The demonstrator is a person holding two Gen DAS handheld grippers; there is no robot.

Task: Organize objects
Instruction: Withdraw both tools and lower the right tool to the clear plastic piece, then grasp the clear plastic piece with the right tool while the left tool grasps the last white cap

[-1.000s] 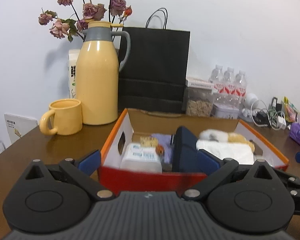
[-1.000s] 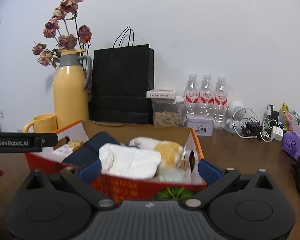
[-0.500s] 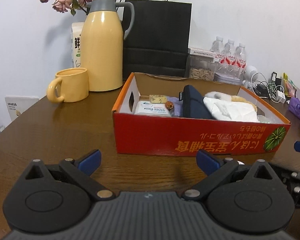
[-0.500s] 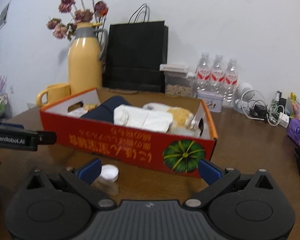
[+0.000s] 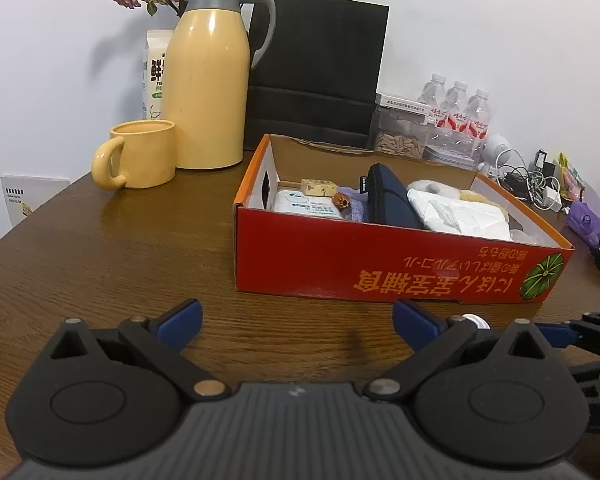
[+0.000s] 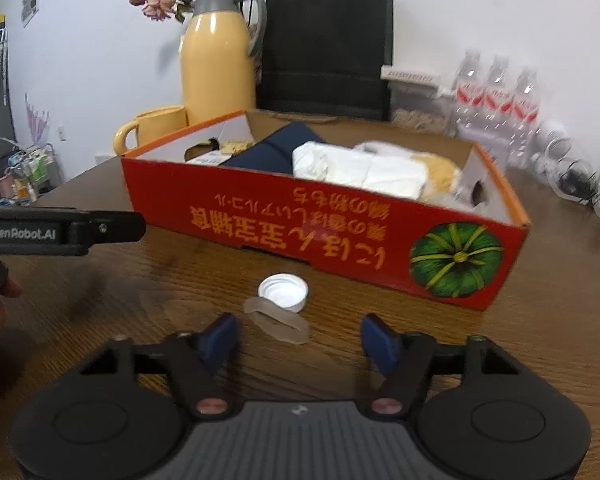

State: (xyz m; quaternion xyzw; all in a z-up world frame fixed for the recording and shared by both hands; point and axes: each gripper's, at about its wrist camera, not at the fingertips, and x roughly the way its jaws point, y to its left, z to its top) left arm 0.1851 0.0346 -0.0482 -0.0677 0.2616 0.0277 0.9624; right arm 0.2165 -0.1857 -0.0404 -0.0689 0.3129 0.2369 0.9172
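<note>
A red cardboard box (image 5: pixel 380 256) (image 6: pixel 300 224) stands on the brown table, holding a navy pouch (image 5: pixel 388 200), a white packet (image 5: pixel 456 212), a wipes pack (image 5: pixel 304 206) and a plush toy (image 6: pixel 440 168). A white bottle cap (image 6: pixel 283 291) and a clear plastic piece (image 6: pixel 278 322) lie on the table in front of the box. My right gripper (image 6: pixel 298 338) is open and empty, just short of the plastic piece. My left gripper (image 5: pixel 296 320) is open and empty in front of the box. The cap peeks out behind its right finger (image 5: pixel 474 322).
A yellow thermos (image 5: pixel 208 80), a yellow mug (image 5: pixel 140 154), a black paper bag (image 5: pixel 320 72), a snack jar (image 5: pixel 400 136) and water bottles (image 5: pixel 456 116) stand behind the box. Cables and chargers (image 5: pixel 532 184) lie at the back right. The left gripper's body (image 6: pixel 60 230) shows at left.
Both grippers have pulled back and down from the box. The cap and plastic piece have come into the right wrist view. The right gripper's fingers have narrowed somewhat.
</note>
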